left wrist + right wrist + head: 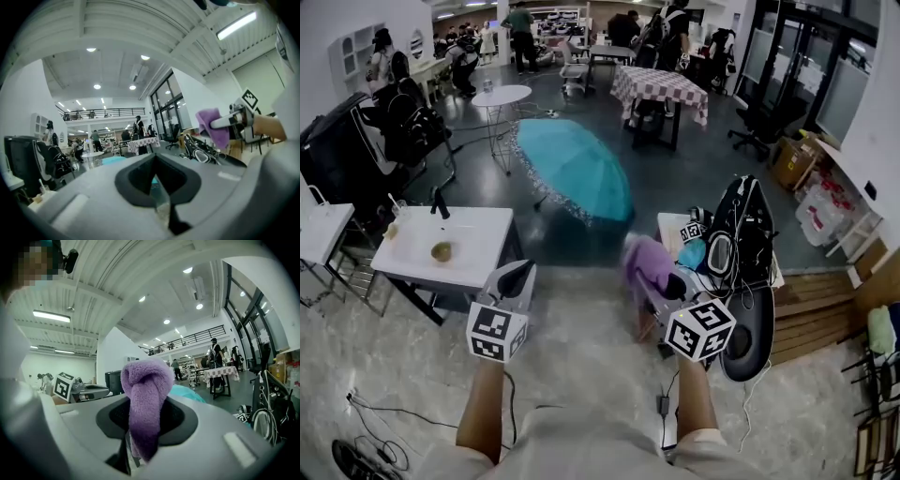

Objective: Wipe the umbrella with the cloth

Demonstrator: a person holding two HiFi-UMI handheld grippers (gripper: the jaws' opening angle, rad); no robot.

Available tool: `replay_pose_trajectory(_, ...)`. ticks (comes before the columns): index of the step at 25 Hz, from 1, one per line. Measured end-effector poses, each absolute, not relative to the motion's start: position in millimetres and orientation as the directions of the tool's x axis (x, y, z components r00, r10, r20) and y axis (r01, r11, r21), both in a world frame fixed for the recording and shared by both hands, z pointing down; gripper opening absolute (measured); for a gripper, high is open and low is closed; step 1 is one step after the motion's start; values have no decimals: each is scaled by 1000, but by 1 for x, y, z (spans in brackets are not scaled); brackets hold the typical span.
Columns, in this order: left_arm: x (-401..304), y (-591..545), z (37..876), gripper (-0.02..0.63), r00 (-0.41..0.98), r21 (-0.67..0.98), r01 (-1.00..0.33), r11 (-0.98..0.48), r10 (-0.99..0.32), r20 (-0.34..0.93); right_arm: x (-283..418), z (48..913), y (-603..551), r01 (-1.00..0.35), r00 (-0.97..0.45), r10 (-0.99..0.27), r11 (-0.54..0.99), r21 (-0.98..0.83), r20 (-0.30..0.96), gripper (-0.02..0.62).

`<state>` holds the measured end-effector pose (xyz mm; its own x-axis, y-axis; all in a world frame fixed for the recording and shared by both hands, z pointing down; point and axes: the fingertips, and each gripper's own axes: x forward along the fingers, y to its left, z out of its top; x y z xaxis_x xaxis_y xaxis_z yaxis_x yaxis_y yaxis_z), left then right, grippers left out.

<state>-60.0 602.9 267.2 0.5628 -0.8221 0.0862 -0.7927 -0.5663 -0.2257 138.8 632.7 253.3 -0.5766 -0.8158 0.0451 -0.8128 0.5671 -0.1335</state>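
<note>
Purple cloth point(647, 261) bunches in the clamped jaws of the right gripper point(664, 286), while the left gripper point(516, 279), jaws together and empty, points level beside it; the teal umbrella point(577, 171) lies open on the floor point(675, 199) ahead.

Fuzzy purple fleece cloth point(146, 394), smooth teal fabric umbrella point(574, 172) with lacy trim, matt grey plastic left claw point(161, 194), glossy dark floor point(675, 187)
</note>
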Motion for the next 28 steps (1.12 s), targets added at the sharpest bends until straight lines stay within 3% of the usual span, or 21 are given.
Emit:
replay_pose_trajectory(15, -15, 575, 284, -2, 568, -219, -788, -575, -817, 100, 186, 273, 603, -825, -556, -829, 542, -159, 61, 123)
replay_pose_trajectory(28, -35, 388, 299, -2, 552, -195, -806, -560, -828, 95, 180, 278, 422, -829, -546, -837, 532, -170, 42, 124)
